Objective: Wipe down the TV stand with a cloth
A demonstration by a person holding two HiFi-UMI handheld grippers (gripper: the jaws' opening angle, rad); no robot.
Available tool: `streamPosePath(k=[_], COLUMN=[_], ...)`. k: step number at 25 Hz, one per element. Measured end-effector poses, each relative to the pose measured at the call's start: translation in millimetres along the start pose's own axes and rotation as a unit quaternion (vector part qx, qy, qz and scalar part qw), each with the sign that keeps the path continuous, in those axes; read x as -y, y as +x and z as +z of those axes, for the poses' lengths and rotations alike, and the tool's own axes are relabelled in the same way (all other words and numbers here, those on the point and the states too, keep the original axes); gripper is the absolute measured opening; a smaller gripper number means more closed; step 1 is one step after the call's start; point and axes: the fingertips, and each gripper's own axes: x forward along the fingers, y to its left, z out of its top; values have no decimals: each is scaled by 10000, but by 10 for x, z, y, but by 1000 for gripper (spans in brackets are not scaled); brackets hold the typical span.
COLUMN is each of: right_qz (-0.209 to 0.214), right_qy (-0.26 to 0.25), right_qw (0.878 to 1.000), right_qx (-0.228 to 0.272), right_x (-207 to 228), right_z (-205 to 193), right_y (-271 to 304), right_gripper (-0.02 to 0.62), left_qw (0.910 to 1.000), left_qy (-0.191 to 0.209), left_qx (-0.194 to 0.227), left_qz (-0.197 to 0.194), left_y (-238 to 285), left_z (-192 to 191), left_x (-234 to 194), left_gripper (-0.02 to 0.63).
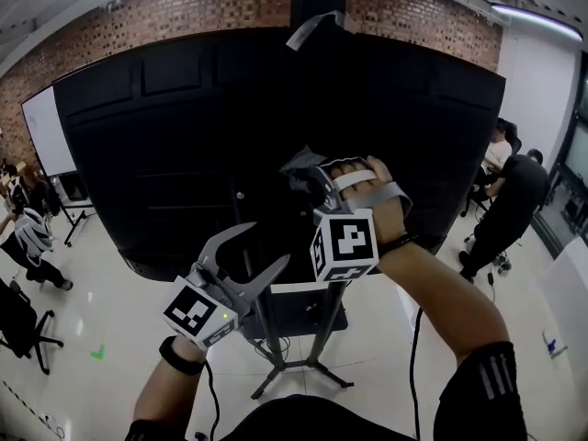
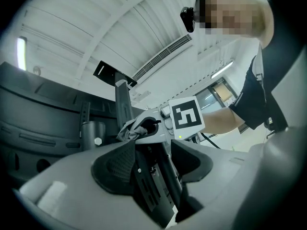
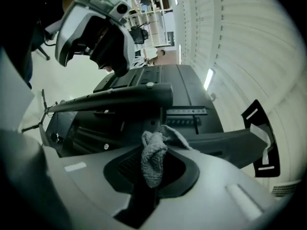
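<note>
Grey cloth point(image 3: 153, 162) found nipped thinly in right gripper point(image 1: 310, 184), centre frame; left gripper point(image 1: 265, 246) spread, idle. Judged liable to slip under rubbing.

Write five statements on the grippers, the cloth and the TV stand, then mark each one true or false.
1. The right gripper is shut on a grey cloth. True.
2. The left gripper also grips a corner of the cloth. False: its jaws stand apart with nothing between them.
3. In the head view the right gripper is higher than the left one, up at the dark back of the TV. True.
4. The TV stand lies tipped over on its side. False: it stands upright on its splayed legs.
5. The floor is dark carpet. False: it is pale and glossy.
</note>
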Motion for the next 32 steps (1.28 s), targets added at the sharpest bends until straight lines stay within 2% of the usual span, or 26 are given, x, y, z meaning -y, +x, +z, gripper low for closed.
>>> streamPosePath(k=[3,9,22,32], right_qz=[181,410,1086,1565], right_qy=[-288,-303,174,476], right_qw=[9992,9980,9927,9851], right_qx=[-213,-364,-487,-536], right_x=[-232,-728,-1745,-2288], right_z=[15,-19,16,17], right_y=[57,119,241,317], right_gripper=[57,55,54,54], left_qw=[10000,9998,9966,9939], left_qy=[-33,-162,-701,-960], left_qx=[-14,-81,-422,-537], left_qz=[-27,-45,-32,-25], left_y=[-12,-55,-166,-204], left_z=[-82,-261,-687,-931], left_x=[4,29,135,222], left_gripper=[259,259,259,258])
